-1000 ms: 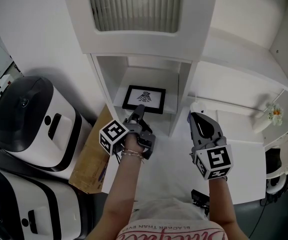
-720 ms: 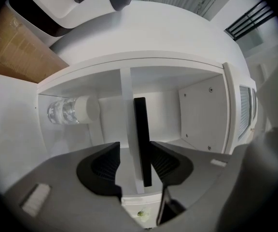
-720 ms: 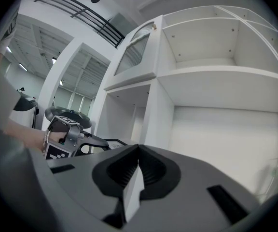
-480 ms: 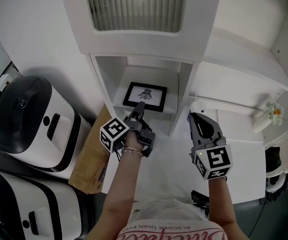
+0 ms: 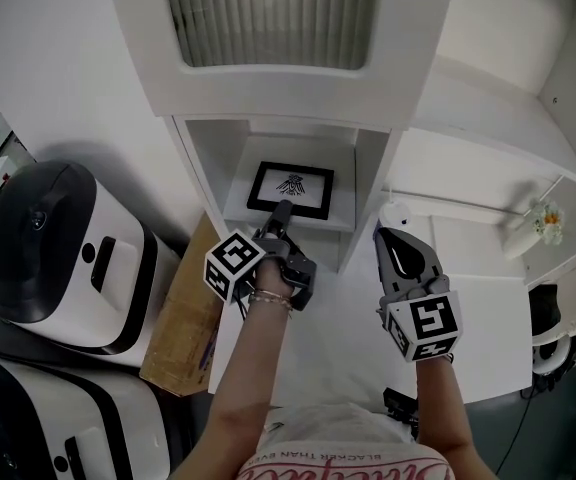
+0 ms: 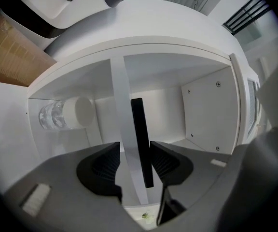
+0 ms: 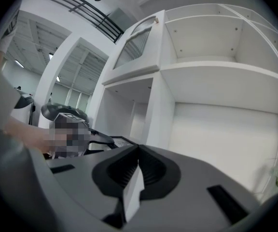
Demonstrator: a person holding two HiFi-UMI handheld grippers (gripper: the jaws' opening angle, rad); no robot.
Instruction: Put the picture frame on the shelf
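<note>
One picture frame (image 5: 290, 189) on shelf (image 5: 340, 214), left claw (image 5: 283, 210) spread around its edge, right claw (image 5: 390, 238) pressed together

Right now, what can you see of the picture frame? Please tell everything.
The frame is a thin rectangle with a black border around a white sheet bearing a dark drawing. It seems to lie flat on the shelf, face up. Its near edge sits between the left tool's open jaws, which do not press it.
</note>
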